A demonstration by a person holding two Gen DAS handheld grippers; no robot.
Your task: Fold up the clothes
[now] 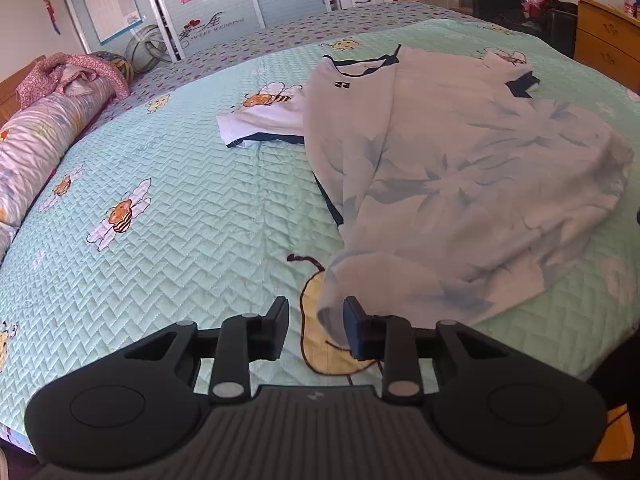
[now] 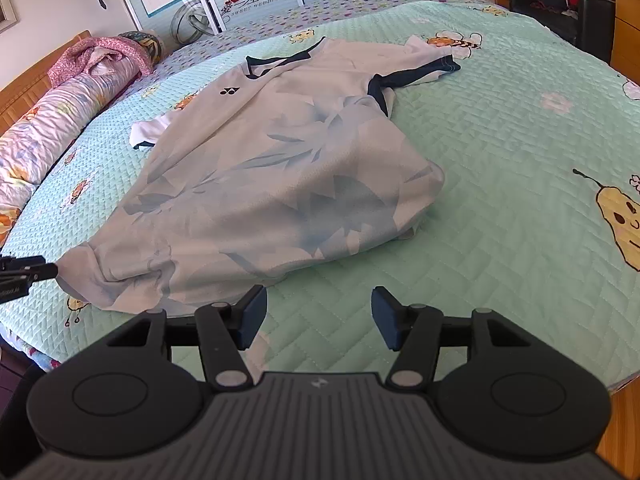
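Note:
A white T-shirt [image 1: 460, 168] with pale blue leaf print and navy collar and sleeve trim lies rumpled on the green quilted bedspread [image 1: 180, 200]. Its near hem corner is raised and sits between the fingers of my left gripper [image 1: 316, 324], against the right pad. Those fingers stand apart, with bedspread showing in the gap. In the right wrist view the same shirt [image 2: 272, 172] spreads across the bed, and the left gripper [image 2: 54, 268] touches its lower left corner. My right gripper [image 2: 318, 316] is open over bare bedspread just in front of the hem, holding nothing.
A rolled floral quilt [image 1: 44, 136] and a pink garment [image 1: 68, 72] lie along the wooden headboard at left. A wooden dresser [image 1: 608, 36] and black chairs [image 1: 504, 4] stand past the bed's right side. Sliding wardrobe doors [image 1: 224, 8] fill the back wall.

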